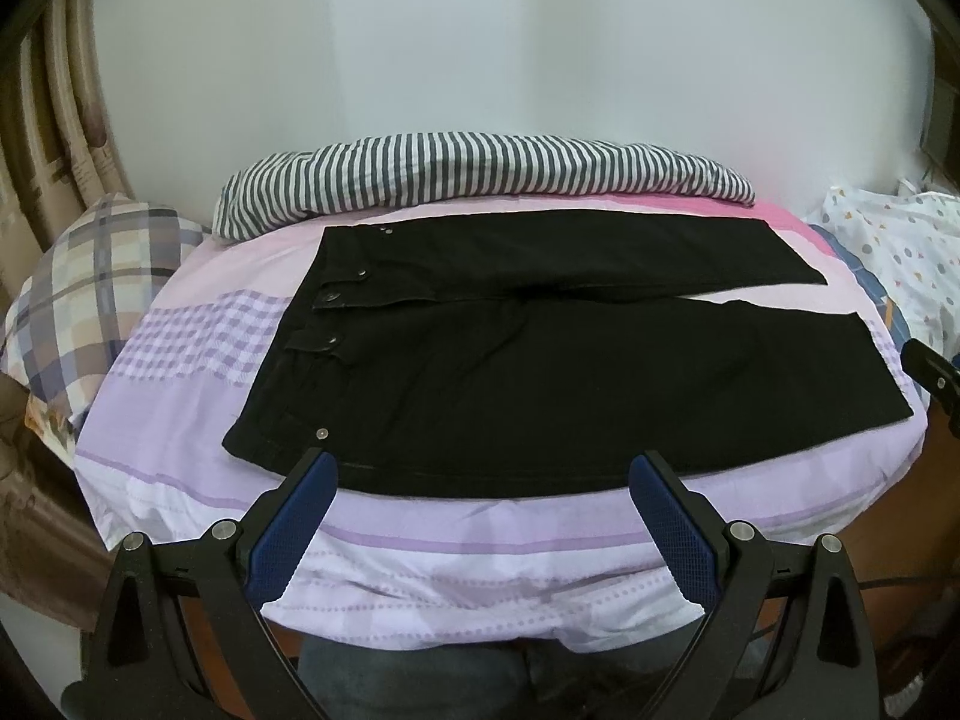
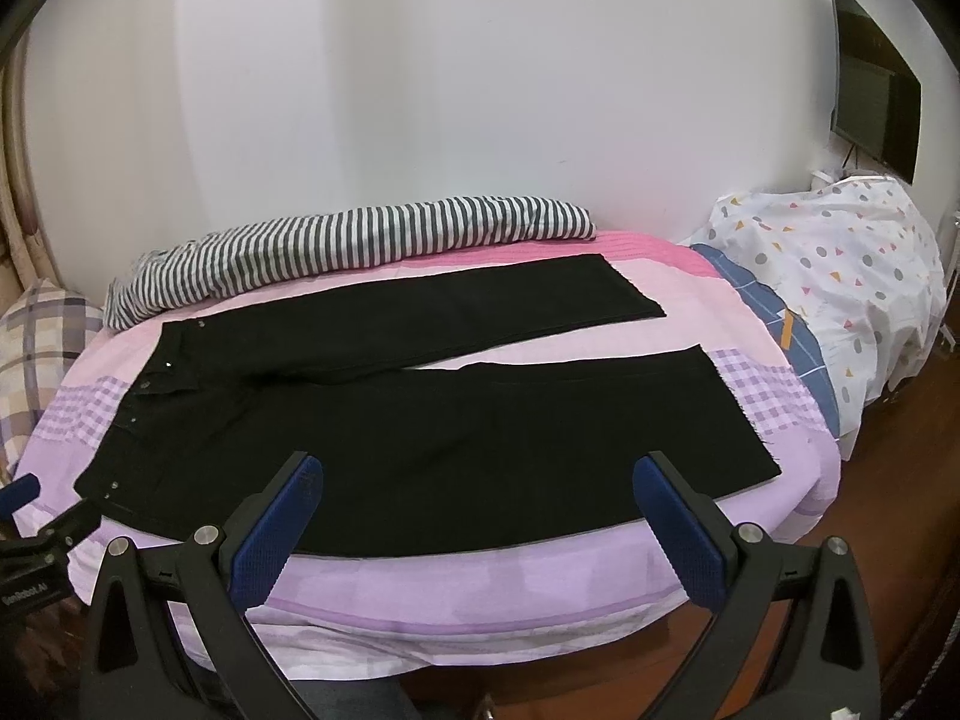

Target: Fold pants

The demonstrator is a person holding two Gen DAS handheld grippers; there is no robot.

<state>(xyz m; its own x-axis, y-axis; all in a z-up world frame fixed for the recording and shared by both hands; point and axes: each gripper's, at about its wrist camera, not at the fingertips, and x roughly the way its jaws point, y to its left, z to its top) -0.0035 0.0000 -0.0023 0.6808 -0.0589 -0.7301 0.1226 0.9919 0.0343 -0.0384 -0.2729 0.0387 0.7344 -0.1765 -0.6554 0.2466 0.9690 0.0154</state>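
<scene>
Black pants (image 1: 540,360) lie spread flat on the bed, waistband to the left, both legs running right and slightly apart. The right wrist view shows the same pants (image 2: 450,438) with the leg hems at the right. My left gripper (image 1: 483,468) hovers open over the pants' near edge close to the waist, its blue pads empty. My right gripper (image 2: 480,474) is open over the near leg's front edge, holding nothing. The right gripper's body (image 1: 933,381) shows at the right edge of the left wrist view, and the left gripper's body (image 2: 42,528) at the left edge of the right wrist view.
The bed sheet (image 1: 198,354) is pink and purple. A striped blanket (image 1: 480,174) lies along the wall behind the pants. A plaid pillow (image 1: 90,282) sits at the left. A dotted white cover (image 2: 840,276) lies at the right. A dark screen (image 2: 873,90) hangs on the wall.
</scene>
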